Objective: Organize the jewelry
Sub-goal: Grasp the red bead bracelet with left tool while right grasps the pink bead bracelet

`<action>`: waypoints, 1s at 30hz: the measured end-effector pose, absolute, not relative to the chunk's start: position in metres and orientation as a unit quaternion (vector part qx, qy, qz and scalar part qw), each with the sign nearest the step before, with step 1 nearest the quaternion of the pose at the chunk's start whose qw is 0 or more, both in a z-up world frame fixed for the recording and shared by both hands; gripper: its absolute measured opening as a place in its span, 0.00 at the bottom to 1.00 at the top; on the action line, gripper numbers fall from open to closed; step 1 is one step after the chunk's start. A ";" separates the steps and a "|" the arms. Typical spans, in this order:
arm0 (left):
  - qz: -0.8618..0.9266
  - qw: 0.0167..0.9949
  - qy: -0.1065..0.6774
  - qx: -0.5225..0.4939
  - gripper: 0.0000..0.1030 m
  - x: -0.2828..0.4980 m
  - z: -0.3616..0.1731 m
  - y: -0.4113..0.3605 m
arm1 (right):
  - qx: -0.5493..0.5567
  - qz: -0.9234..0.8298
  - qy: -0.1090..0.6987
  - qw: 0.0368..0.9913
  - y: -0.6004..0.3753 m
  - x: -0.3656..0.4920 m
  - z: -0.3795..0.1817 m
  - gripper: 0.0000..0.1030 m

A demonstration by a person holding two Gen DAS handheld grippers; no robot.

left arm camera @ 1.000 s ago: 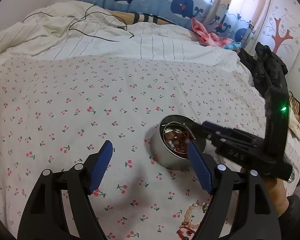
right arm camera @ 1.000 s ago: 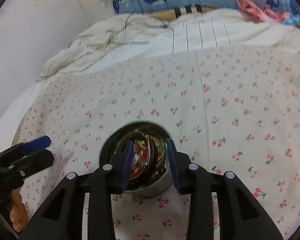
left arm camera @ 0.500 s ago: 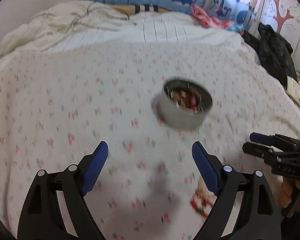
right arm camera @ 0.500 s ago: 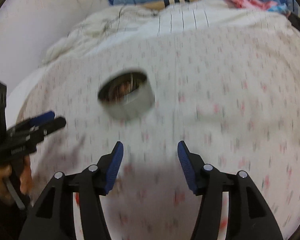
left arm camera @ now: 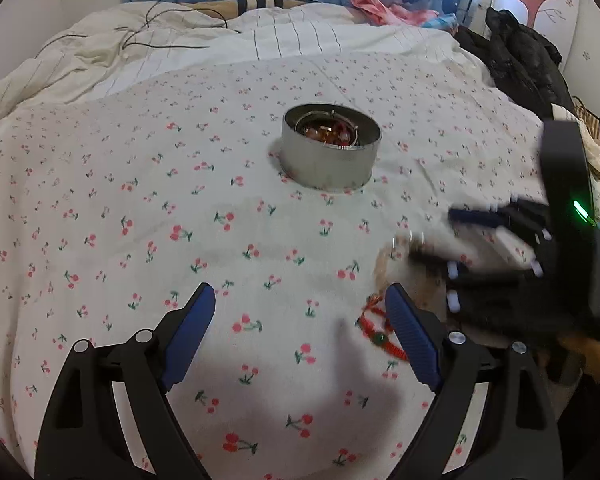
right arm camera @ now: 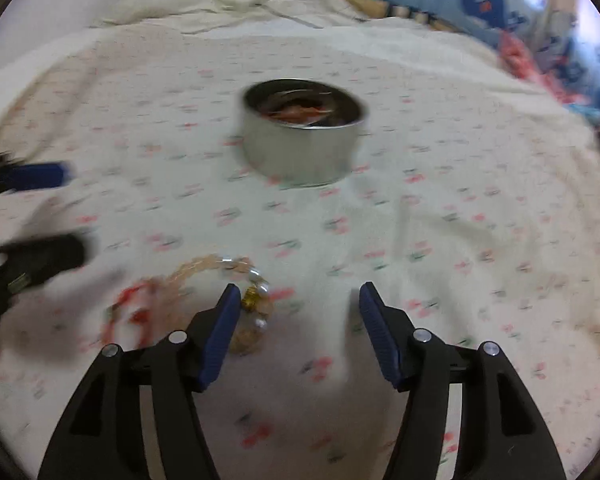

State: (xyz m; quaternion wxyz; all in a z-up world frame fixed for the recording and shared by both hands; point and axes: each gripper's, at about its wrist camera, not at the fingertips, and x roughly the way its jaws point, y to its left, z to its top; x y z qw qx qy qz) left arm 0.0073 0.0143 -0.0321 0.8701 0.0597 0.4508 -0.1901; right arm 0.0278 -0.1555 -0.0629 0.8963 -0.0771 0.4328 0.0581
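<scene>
A: While your right gripper (right arm camera: 294, 330) opens over the cherry-print sheet (left arm camera: 148, 208), nothing sits between its jaws; the beaded bracelet (right arm camera: 236, 292) lies just beside its left finger, outside the gap. What worries you most?

B: If you close where you stand, I judge you pinch sheet, not beads; you need to shift toward that bracelet first. Your view is badly blurred too, so you may misjudge where the strand lies.

A: And your left gripper (left arm camera: 300, 332)?

B: You hold it wide and empty; the red cord bracelet (left arm camera: 380, 330) lies against its right finger, partly hidden. Your two grippers are near each other over the same small heap, so you could knock one with the other, or snag both strands and drag them together.

A: Count for me.

B: One metal tin (left arm camera: 331, 146) stands upright mid-sheet, well apart from both grippers, with jewelry already inside, too tangled for you to count; two loose pieces lie outside it, one beaded, one red; two grippers; one dark heap of clothing (left arm camera: 520, 64) sits at the bed's far edge.
</scene>
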 end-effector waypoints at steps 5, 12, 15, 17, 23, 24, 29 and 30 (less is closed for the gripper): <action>-0.258 0.846 0.466 0.035 0.84 0.001 -0.040 0.014 | -0.018 0.007 0.425 0.905 -0.195 0.029 -0.054 0.59; -0.285 0.828 0.463 0.134 0.84 -0.015 -0.063 -0.014 | -0.012 0.056 0.431 0.901 -0.186 0.024 -0.053 0.69; -0.203 0.856 0.450 0.152 0.84 0.002 -0.065 -0.005 | -0.027 0.038 0.430 0.902 -0.184 0.026 -0.055 0.69; -0.153 0.869 0.458 0.111 0.84 0.020 -0.062 0.013 | 0.001 0.040 0.430 0.902 -0.196 0.026 -0.053 0.69; -0.158 0.873 0.460 -0.027 0.84 0.035 -0.050 0.049 | 0.012 0.055 0.454 0.889 -0.204 0.029 -0.060 0.69; -0.182 0.870 0.457 -0.035 0.85 0.034 -0.048 0.045 | 0.004 0.054 0.459 0.887 -0.202 0.030 -0.062 0.70; -0.174 0.871 0.455 0.065 0.86 0.035 -0.063 -0.001 | 0.004 0.113 0.461 0.880 -0.188 0.026 -0.062 0.74; -0.142 0.872 0.461 0.082 0.86 0.042 -0.068 -0.002 | 0.011 0.116 0.456 0.882 -0.189 0.025 -0.060 0.74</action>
